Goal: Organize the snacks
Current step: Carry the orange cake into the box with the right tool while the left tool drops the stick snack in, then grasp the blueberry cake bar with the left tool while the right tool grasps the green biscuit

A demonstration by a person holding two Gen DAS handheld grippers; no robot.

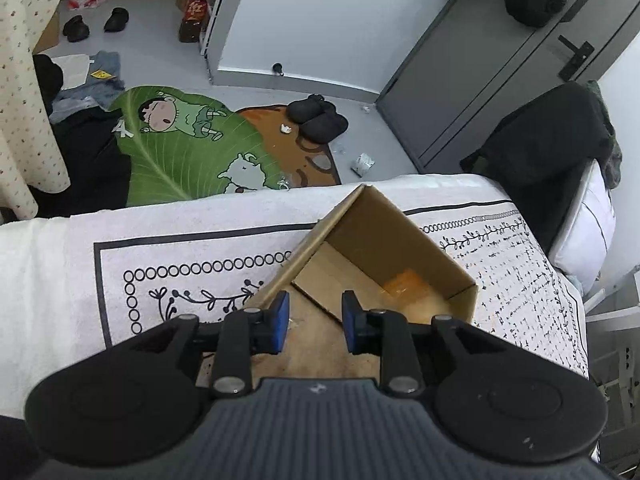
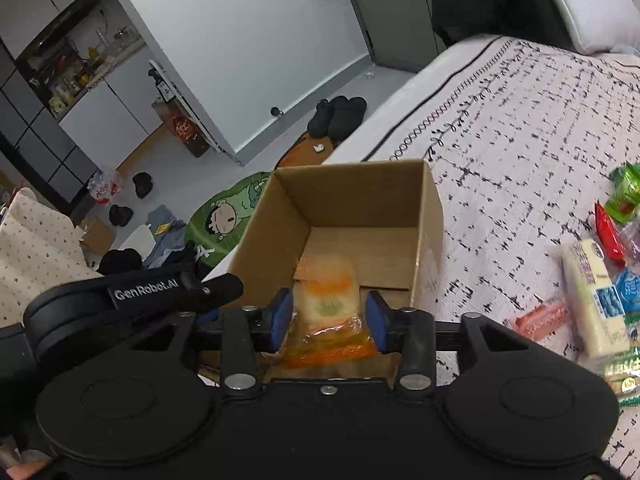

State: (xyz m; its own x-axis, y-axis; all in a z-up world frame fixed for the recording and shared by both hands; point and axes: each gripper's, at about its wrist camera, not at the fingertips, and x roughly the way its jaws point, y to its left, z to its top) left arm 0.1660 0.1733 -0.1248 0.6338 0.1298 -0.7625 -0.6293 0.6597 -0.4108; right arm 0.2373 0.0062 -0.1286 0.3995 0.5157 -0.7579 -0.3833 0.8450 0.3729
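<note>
An open cardboard box (image 2: 360, 196) sits on the patterned bed cover; it also shows in the left wrist view (image 1: 384, 232). My right gripper (image 2: 328, 320) is over the box's near edge, its blue pads on either side of an orange-and-clear snack packet (image 2: 326, 308) that lies in the box; whether the pads press it I cannot tell. The packet appears as a blurred orange patch in the left wrist view (image 1: 404, 284). My left gripper (image 1: 314, 322) is open and empty at the box's near left side. Several loose snacks (image 2: 592, 292) lie on the bed at the right.
The bed edge (image 1: 200, 208) drops to a floor with a green cartoon rug (image 1: 188, 148), black slippers (image 1: 318, 118) and clothes. A grey cabinet (image 1: 500, 60) and a draped chair (image 1: 552, 140) stand at the far right. The left gripper's body (image 2: 132, 292) is beside the box.
</note>
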